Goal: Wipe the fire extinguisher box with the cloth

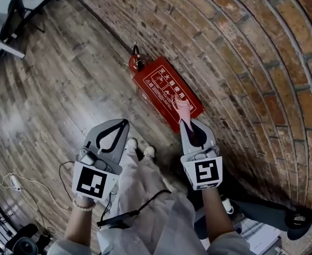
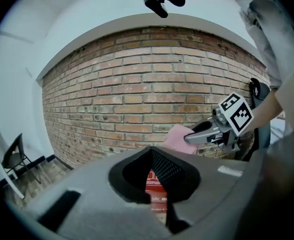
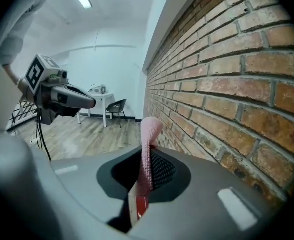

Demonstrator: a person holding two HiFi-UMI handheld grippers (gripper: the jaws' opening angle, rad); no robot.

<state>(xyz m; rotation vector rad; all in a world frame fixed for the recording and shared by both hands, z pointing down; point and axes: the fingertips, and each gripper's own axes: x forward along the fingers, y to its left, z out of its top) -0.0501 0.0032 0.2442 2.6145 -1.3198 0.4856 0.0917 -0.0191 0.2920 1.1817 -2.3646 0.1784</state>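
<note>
Cloth held over the fire extinguisher box
Right gripper is clamped on one soft, floppy pink edge; left gripper is closed and empty. The box lies on the floor against the brick wall, likely rigid and smooth.

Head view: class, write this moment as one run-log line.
right gripper: shut on pink cloth | left gripper: shut, empty | pink cloth over red fire extinguisher box | contact: unclear

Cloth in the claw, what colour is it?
Pink. The cloth shows best in the right gripper view.
</note>
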